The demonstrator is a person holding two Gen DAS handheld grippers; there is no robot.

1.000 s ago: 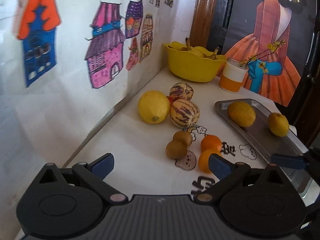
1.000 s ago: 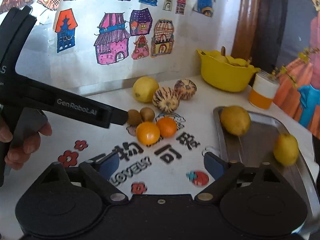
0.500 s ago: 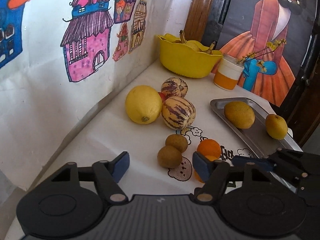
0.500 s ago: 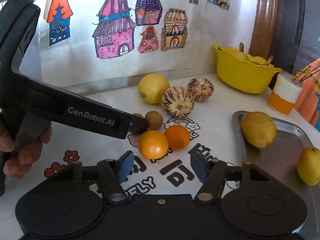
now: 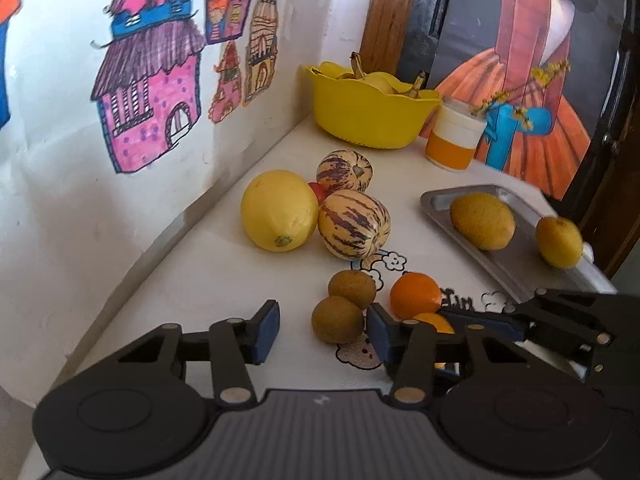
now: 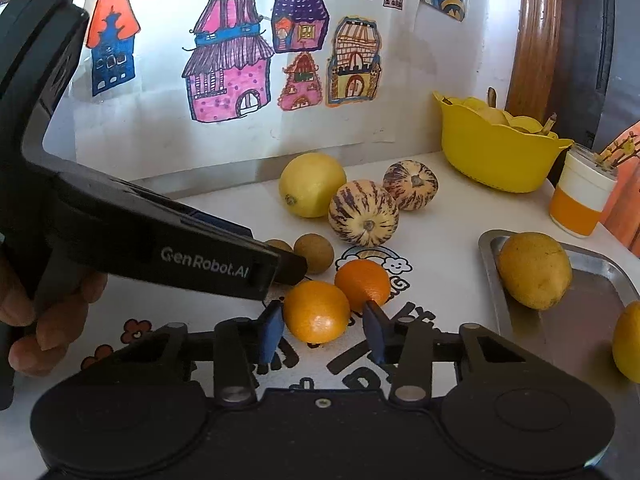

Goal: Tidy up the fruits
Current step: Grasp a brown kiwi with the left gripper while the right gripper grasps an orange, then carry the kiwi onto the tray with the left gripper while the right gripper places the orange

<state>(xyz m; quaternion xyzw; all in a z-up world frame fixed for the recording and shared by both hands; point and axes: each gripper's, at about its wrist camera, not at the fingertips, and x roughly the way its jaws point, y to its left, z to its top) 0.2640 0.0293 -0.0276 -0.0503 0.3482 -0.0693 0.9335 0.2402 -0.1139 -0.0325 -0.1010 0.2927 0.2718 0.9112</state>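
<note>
Right gripper (image 6: 323, 330) is spread wide around the near orange (image 6: 317, 311) at bottom center of its view, pads on either side but not squeezing. Left gripper (image 5: 322, 330) is spread too, with the front kiwi (image 5: 338, 319) between its pads, low center. Two yellow fruits sit on the metal tray (image 5: 516, 254) at right.

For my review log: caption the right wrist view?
Right tool open around the near orange; left tool reaching toward the kiwis.
</note>
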